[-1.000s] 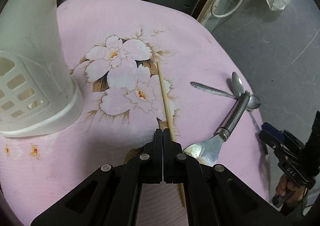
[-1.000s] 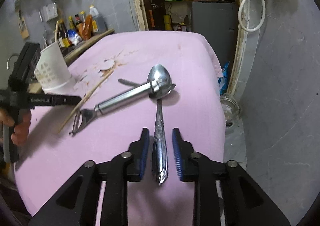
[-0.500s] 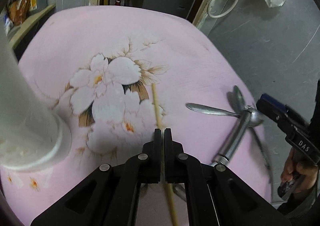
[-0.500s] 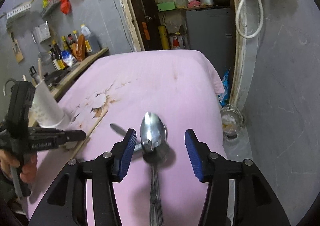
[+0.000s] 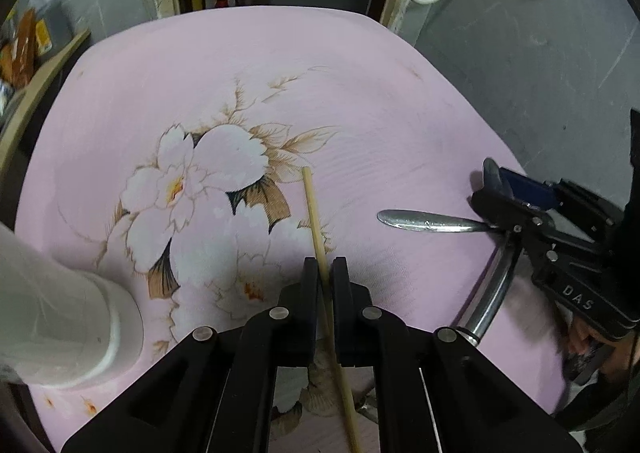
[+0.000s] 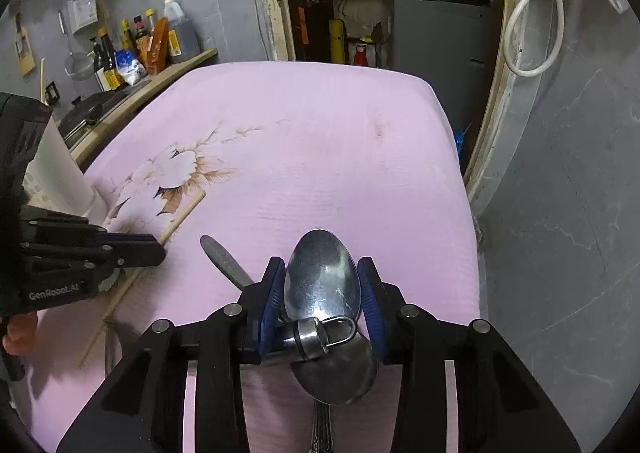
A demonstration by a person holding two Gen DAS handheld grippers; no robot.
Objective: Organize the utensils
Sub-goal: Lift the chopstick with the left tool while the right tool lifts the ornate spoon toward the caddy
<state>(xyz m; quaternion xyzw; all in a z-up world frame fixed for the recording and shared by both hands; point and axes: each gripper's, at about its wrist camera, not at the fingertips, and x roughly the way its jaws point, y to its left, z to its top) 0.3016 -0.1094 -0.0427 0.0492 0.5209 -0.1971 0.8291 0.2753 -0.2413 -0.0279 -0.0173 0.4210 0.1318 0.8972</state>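
A wooden chopstick (image 5: pixel 316 221) lies on the pink flowered cloth (image 5: pixel 340 93). My left gripper (image 5: pixel 324 269) is slightly open with its fingers either side of the chopstick; it also shows in the right wrist view (image 6: pixel 156 251). My right gripper (image 6: pixel 322 277) is open, its blue pads flanking a steel spoon bowl (image 6: pixel 322 285). The ringed steel handle of a peeler (image 6: pixel 316 337) crosses over the spoon, and a second spoon's handle (image 6: pixel 224 263) lies left of it. The right gripper shows in the left wrist view (image 5: pixel 504 193).
A white slotted utensil holder (image 5: pixel 60 325) stands at the left on the cloth. The table's right edge (image 6: pixel 468 213) drops off beside a grey wall. Bottles (image 6: pixel 128 49) stand on a shelf at the back left.
My left gripper moved forward along the chopstick and opened slightly around it. My right gripper moved forward from the spoon's handle to its bowl and opened wider.
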